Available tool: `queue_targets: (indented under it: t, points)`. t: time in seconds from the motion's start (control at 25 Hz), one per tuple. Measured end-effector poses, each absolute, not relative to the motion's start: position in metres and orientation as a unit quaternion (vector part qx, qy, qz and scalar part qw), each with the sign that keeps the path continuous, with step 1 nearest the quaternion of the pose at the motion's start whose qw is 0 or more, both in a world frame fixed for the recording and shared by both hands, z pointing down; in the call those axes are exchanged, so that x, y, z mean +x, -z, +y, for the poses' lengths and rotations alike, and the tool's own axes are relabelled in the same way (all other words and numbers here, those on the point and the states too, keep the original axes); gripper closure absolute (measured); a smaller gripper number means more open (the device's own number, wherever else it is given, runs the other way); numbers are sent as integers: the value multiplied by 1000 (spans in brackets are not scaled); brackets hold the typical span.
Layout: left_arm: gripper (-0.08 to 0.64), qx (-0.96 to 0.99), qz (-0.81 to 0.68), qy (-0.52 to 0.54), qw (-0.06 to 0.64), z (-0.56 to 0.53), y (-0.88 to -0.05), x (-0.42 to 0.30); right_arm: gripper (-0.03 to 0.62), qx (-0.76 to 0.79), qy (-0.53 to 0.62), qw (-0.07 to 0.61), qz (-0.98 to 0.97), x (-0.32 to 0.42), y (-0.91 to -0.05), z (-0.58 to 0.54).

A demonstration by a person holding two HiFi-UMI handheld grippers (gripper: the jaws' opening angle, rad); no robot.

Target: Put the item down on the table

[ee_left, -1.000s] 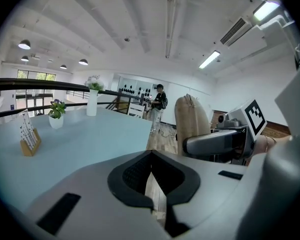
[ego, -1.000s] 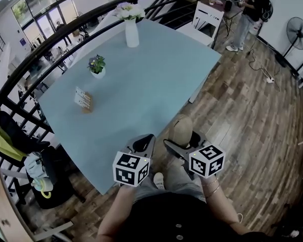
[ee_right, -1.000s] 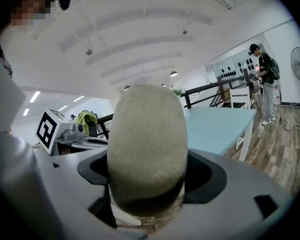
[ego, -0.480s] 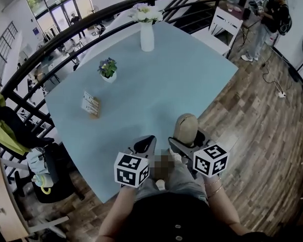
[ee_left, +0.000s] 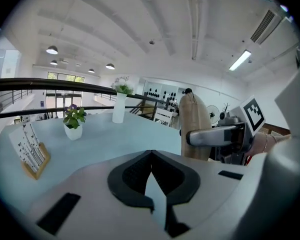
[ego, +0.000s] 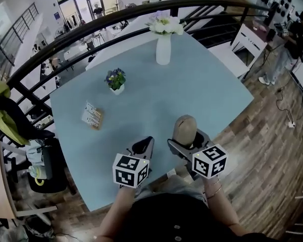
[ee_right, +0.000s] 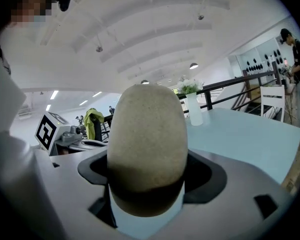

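A tan egg-shaped item [ego: 185,129] [ee_right: 147,144] stands upright between the jaws of my right gripper [ego: 188,144] [ee_right: 146,184], which is shut on it above the near edge of the light blue table [ego: 141,100]. The same item [ee_left: 195,126] shows at the right of the left gripper view. My left gripper [ego: 141,147] [ee_left: 151,170] hovers beside it at the table's near edge, jaws shut with nothing between them.
On the table stand a white vase of flowers [ego: 163,42], a small potted plant [ego: 115,80] and a card holder [ego: 92,116]. A black railing [ego: 91,26] curves behind the table. A dark chair with bags [ego: 38,160] is at the left. A white chair [ego: 250,42] stands at the far right.
The view has shifted forward, so both grippers and the tan item now hang over the table's near edge instead of over the floor. Both grippers keep their state.
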State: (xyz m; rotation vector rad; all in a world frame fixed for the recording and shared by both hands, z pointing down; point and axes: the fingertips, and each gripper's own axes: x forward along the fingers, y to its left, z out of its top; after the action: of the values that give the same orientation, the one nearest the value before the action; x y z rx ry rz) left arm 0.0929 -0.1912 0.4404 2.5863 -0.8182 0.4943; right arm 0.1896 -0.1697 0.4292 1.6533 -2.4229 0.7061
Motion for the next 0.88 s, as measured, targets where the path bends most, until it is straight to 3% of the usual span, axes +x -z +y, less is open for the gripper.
queue_targets:
  t: [0.88]
  points:
    - [544,838,-477,-150,219,-280,-448,106,189,340,-223,117,-906,199,-448,-301]
